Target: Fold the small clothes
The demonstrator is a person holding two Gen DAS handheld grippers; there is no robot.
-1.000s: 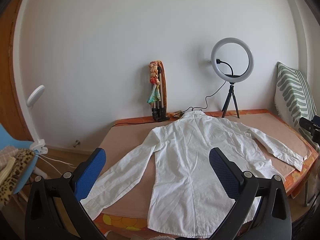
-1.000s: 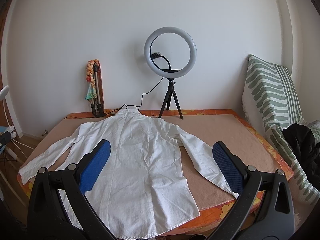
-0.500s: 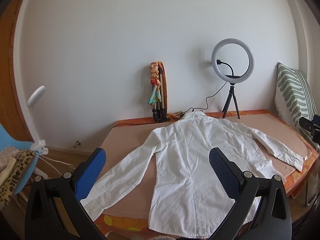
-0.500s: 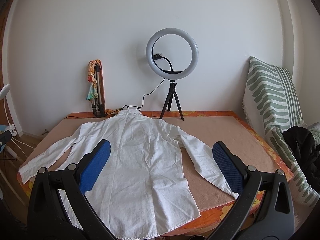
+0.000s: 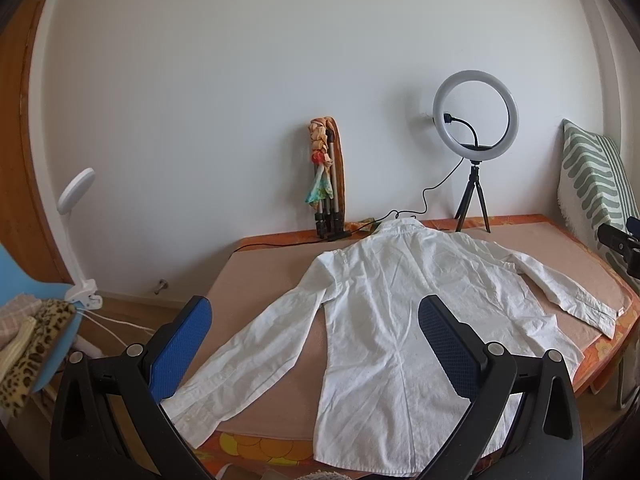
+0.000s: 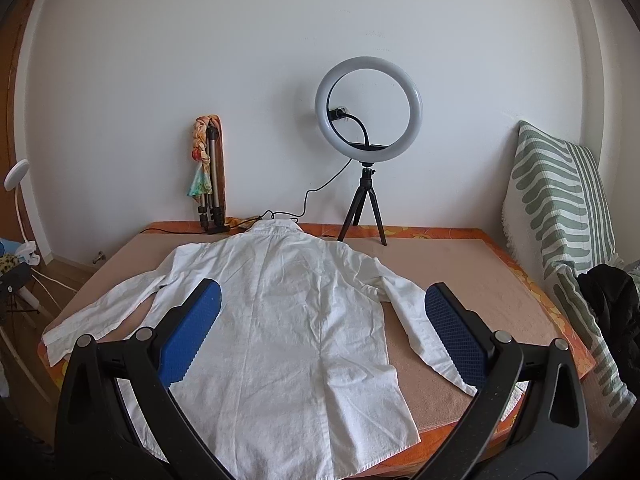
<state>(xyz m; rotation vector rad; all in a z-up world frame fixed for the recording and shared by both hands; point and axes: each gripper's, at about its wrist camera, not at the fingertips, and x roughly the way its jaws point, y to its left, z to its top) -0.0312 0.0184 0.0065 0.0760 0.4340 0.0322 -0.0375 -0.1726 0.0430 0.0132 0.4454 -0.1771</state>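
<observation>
A white long-sleeved shirt (image 5: 384, 312) (image 6: 280, 312) lies flat, back side up, on a tan-covered table (image 5: 260, 276) (image 6: 472, 276), collar toward the wall and both sleeves spread out. My left gripper (image 5: 314, 312) hovers open above the shirt's near left part, its blue pads wide apart and holding nothing. In the right wrist view my right gripper (image 6: 324, 300) is open too, above the shirt's near hem, with its right pad over the right sleeve. The hem hangs slightly over the table's front edge.
A ring light on a small tripod (image 5: 476, 120) (image 6: 368, 120) and a folded tripod wrapped in a scarf (image 5: 326, 176) (image 6: 208, 168) stand at the back by the wall. A green striped cushion (image 6: 560, 208) leans at right, dark cloth (image 6: 612, 304) beside it. Blue chair with clothes (image 5: 24, 328) stands left.
Both views have shifted slightly: the scene sits a little lower and farther, as if both grippers tilted or rose a bit. The shirt has not moved and both grippers stay open.
</observation>
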